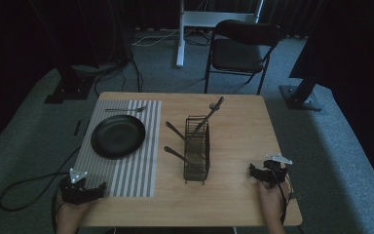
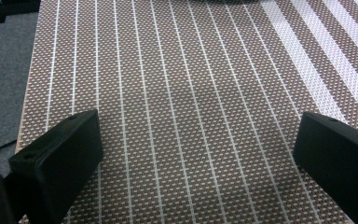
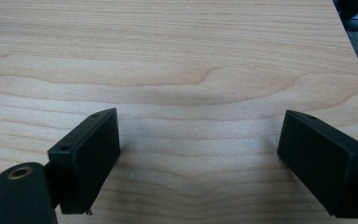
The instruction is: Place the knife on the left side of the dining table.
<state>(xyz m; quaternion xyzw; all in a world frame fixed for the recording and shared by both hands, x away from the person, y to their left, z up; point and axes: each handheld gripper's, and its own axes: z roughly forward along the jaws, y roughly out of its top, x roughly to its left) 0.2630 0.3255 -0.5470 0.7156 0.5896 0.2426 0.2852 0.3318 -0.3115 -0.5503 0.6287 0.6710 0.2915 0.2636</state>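
My left gripper rests at the near left corner of the table, over the front edge of a striped placemat. In the left gripper view its jaws stand wide apart over the woven mat, nothing between them. My right gripper sits near the table's front right edge. Its own view has both jaws spread over bare wood, holding nothing. A black plate lies on the mat, with a fork beyond it. A wire cutlery caddy stands mid-table with several utensils sticking out.
A black folding chair stands beyond the far edge of the wooden table. Cables trail on the carpet at the left. Dark stand bases sit on the floor at both far corners.
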